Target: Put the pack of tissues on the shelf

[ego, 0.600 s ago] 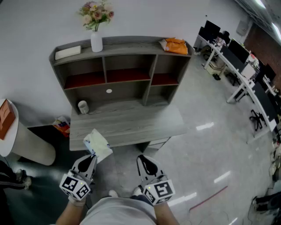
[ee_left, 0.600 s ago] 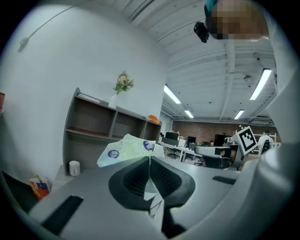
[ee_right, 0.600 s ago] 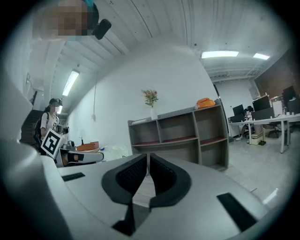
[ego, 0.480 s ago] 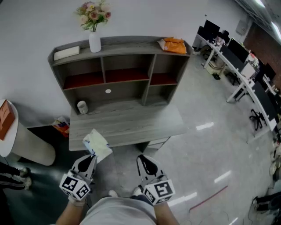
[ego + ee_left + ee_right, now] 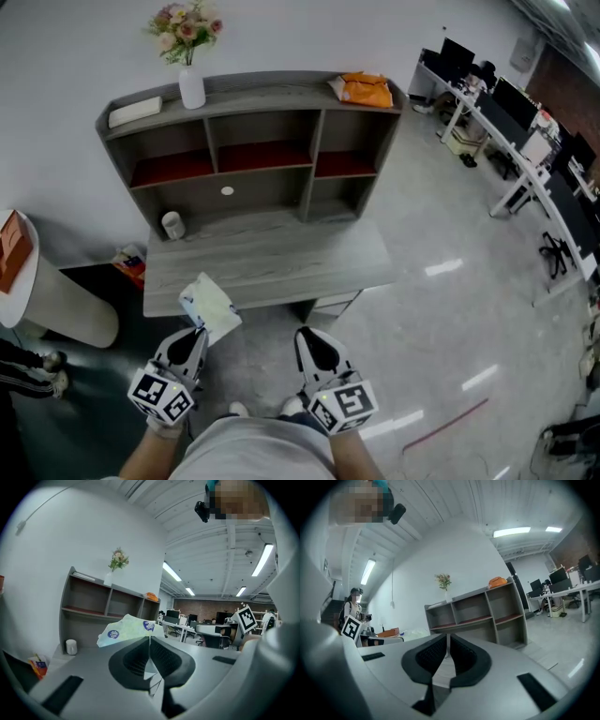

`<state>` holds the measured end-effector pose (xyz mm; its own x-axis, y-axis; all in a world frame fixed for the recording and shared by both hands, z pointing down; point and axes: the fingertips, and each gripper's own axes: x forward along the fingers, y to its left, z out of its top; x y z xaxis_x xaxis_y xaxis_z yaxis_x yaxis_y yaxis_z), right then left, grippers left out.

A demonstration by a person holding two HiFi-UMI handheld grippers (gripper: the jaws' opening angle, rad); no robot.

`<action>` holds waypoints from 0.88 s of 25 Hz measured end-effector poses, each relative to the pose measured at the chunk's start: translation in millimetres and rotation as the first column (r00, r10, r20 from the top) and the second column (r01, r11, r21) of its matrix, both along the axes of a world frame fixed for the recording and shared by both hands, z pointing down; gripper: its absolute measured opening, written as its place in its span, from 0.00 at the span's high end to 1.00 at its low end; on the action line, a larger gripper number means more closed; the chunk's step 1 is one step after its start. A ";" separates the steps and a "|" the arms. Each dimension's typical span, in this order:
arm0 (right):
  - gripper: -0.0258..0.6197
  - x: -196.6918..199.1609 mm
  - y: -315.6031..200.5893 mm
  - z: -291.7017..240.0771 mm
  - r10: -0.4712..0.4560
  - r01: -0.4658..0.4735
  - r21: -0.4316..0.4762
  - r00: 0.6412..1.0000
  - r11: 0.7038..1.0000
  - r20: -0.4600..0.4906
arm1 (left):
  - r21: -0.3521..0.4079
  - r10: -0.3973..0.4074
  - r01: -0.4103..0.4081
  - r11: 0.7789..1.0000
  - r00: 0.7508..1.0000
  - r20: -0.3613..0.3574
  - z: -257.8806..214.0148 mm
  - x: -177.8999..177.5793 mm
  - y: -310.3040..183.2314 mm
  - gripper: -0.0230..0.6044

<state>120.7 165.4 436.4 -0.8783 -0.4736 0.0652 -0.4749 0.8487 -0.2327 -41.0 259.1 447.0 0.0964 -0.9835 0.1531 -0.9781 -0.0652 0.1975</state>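
Note:
My left gripper [image 5: 195, 331] is shut on the rear edge of the pack of tissues [image 5: 208, 306], a pale green and white soft pack that hangs over the near left edge of the grey desk [image 5: 281, 262]. In the left gripper view the pack [image 5: 129, 627] sticks out beyond the closed tips of the left gripper [image 5: 149, 638]. Behind the desk stands the grey shelf unit [image 5: 248, 141] with open compartments. My right gripper [image 5: 309, 335] is shut and empty, held in front of my body; its tips [image 5: 448, 636] meet with nothing between them.
On the shelf top stand a white vase with flowers [image 5: 190, 86], a white flat item [image 5: 134, 112] and an orange bag [image 5: 364, 90]. A small white cup [image 5: 172, 225] sits on the desk's back left. A round white table [image 5: 28, 281] is at the left; office desks [image 5: 511, 141] are at the right.
The view has shifted slightly; the shelf and desk appear a little further left and up. Both grippers hold the same pose, the left still clamping the tissue pack.

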 end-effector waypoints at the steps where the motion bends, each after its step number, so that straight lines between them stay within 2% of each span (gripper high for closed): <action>1: 0.91 4.6 -3.5 -0.2 -0.002 0.002 -0.011 1.000 1.000 0.015 | -0.002 -0.003 0.003 1.000 1.000 0.002 0.2 3.9 -2.5 0.93; 11: 0.91 51.8 -42.9 7.1 -0.025 0.027 -0.033 0.998 0.999 0.053 | -0.021 -0.038 0.039 0.999 0.999 0.023 4.7 48.5 -36.1 0.93; 15: 0.91 54.7 -53.2 11.3 -0.034 0.037 -0.049 0.998 0.998 0.061 | -0.030 -0.053 0.053 0.998 0.998 0.023 4.4 54.5 -47.9 0.93; 22: 0.91 46.4 -69.3 21.2 -0.039 0.043 -0.075 0.997 0.996 0.063 | -0.051 -0.029 0.030 0.998 0.999 0.013 17.1 54.5 -72.8 0.93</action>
